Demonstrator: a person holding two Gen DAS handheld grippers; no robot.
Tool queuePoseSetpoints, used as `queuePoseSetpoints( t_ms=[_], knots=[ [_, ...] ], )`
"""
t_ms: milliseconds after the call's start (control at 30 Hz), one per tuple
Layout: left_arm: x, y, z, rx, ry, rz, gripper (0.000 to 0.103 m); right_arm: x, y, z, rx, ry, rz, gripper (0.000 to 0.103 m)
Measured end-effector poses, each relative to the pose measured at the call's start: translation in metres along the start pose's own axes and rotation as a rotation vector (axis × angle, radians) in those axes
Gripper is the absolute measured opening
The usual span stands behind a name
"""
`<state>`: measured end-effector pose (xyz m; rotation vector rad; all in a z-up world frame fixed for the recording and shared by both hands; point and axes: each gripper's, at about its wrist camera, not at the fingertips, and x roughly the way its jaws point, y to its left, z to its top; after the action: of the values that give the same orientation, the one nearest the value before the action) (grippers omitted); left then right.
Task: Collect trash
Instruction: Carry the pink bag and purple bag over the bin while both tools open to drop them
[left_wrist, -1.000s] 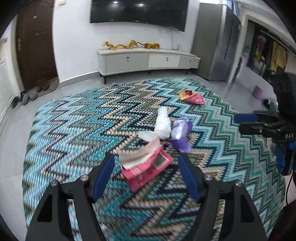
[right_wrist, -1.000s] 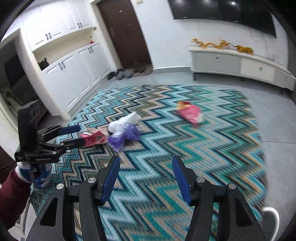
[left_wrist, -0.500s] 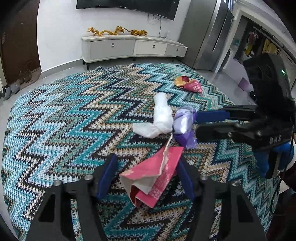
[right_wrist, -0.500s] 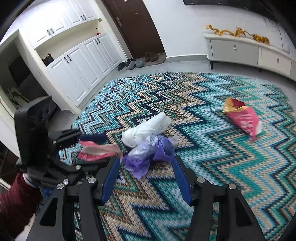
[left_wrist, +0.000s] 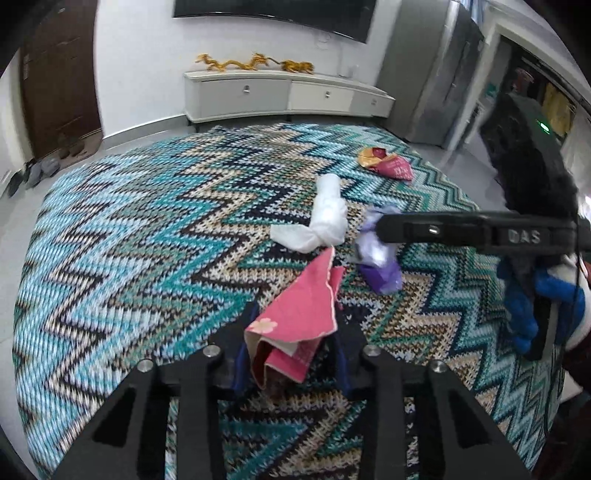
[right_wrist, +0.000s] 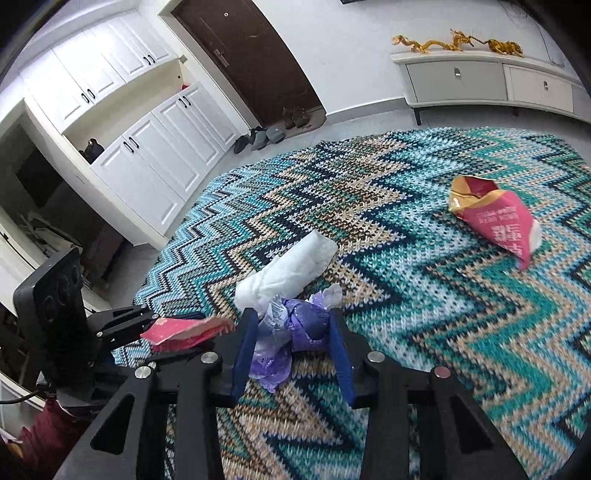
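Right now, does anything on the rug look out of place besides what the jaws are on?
Yes. A crumpled white tissue lies loose beside the purple wrapper, and a torn red and gold snack bag lies farther off on the zigzag rug, its mouth gaping.

Black left claw (left_wrist: 291, 354), blue pads, silver screws; right claw (right_wrist: 291, 354) marked "DAS"; maroon sleeve (right_wrist: 44, 432).

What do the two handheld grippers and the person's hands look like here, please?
Both grippers are black angular frames with silver bolts and dark blue jaws. The left gripper carries a boxy black camera block. The right gripper bears white "DAS" lettering, a green light and a thin black cable. The right hand wears a blue and white glove; a maroon sleeve covers the left arm.
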<state>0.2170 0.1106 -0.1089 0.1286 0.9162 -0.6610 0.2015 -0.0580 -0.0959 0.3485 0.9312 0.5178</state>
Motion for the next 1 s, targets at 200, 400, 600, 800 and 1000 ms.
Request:
queuePoseSetpoints(
  t_ms=[200, 400, 600, 800, 1000],
  knots=[
    [-0.018, -0.023, -0.013, -0.046, -0.039, 0.031, 0.025, -0.040, -0.002, -0.023, 0.020, -0.045, 0.004, 0.033],
    [-0.051, -0.052, -0.025, -0.086, -0.094, 0.039, 0.022, -0.098, -0.009, -0.053, 0.027, -0.111, -0.029, 0.033],
    [-0.073, -0.091, -0.034, -0.093, -0.117, 0.042, 0.022, -0.160, -0.020, -0.084, 0.047, -0.195, -0.073, 0.033],
    [-0.085, -0.126, -0.045, -0.128, -0.137, 0.023, 0.022, -0.224, -0.042, -0.112, 0.099, -0.298, -0.120, 0.033],
    [-0.088, -0.165, -0.042, -0.110, -0.137, 0.013, 0.022, -0.281, -0.080, -0.148, 0.189, -0.393, -0.178, 0.033]
  ],
)
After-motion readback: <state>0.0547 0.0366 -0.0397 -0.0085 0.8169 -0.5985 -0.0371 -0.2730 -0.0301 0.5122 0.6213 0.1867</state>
